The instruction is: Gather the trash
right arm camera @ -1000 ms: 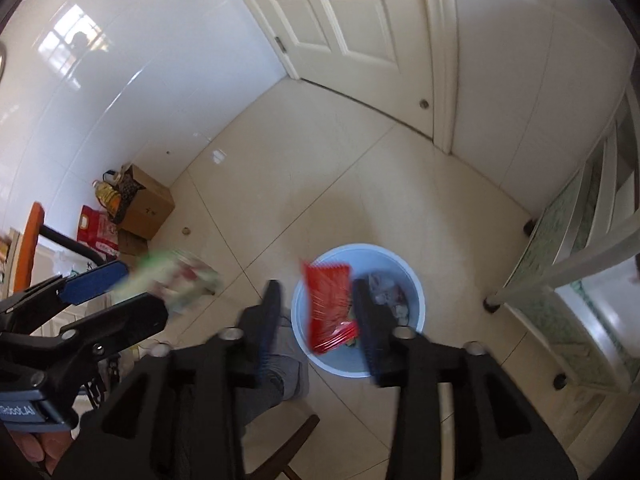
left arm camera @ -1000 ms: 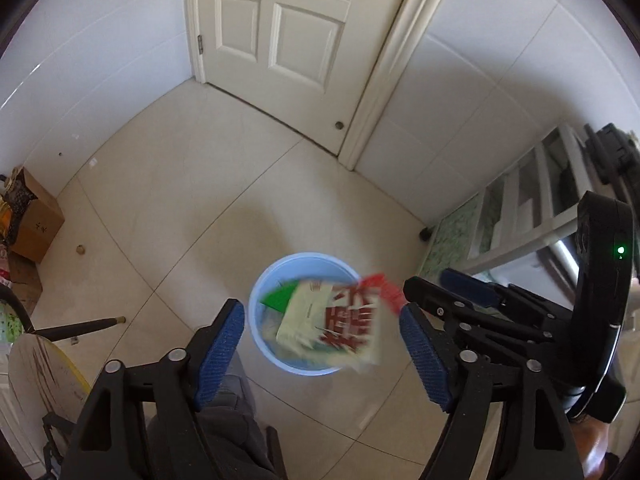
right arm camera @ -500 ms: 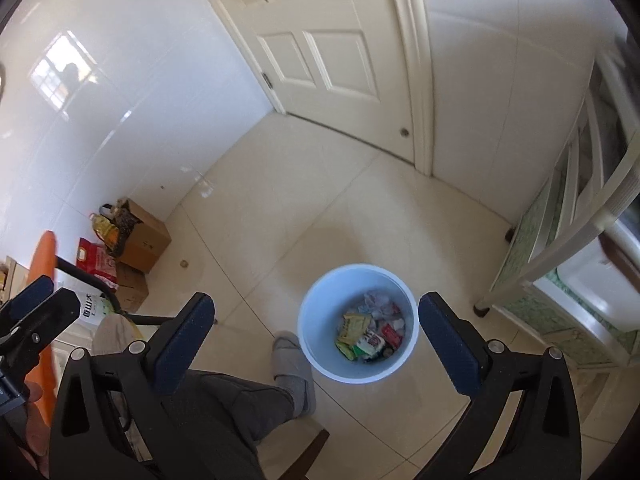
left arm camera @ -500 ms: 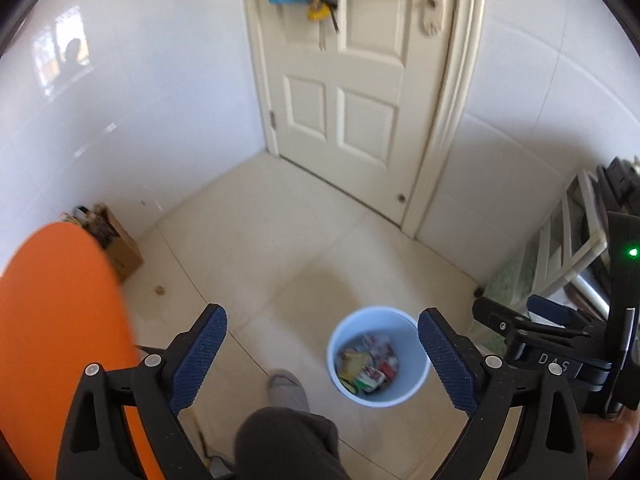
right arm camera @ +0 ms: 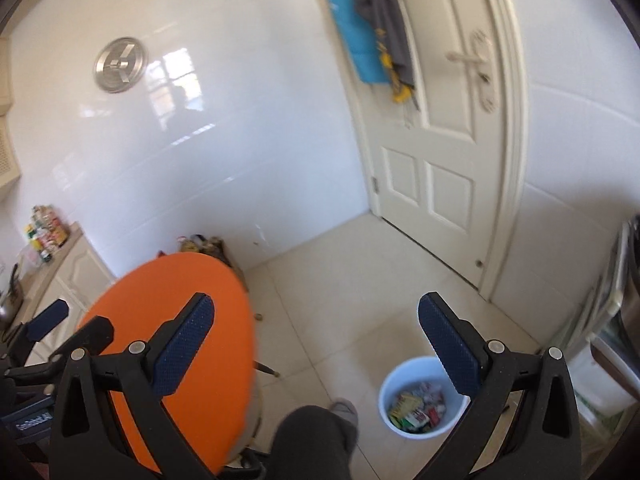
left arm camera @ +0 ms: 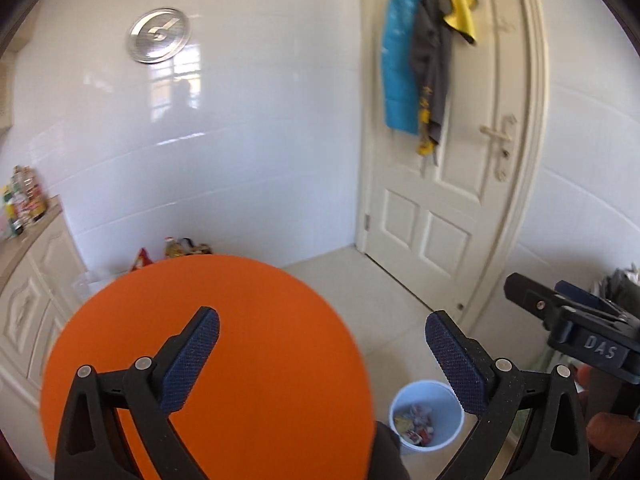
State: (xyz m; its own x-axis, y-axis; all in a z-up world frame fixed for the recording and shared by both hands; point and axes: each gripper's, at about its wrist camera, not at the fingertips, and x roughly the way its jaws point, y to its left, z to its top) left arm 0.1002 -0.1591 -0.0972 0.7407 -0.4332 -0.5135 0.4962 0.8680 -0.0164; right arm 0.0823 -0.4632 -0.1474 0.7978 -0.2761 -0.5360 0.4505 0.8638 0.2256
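Trash (right arm camera: pixel 418 408) in pale blue bin (right arm camera: pixel 386 396), beside orange table (right arm camera: pixel 188 344).

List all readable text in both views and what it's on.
"DAS": on the right tongs' body, left wrist view.
"GenRobot.AI", partly blurred: on the left tongs' body, right wrist view.
Wrappers in the bin and bottles on the counter: print too small to read.

Home kitchen: tiled walls (left arm camera: pixel 248 128), cabinets (left arm camera: pixel 36 280), panelled door (left arm camera: pixel 452 184)

Left gripper (left arm camera: pixel 322 354) open, empty, over orange table (left arm camera: pixel 248 344).
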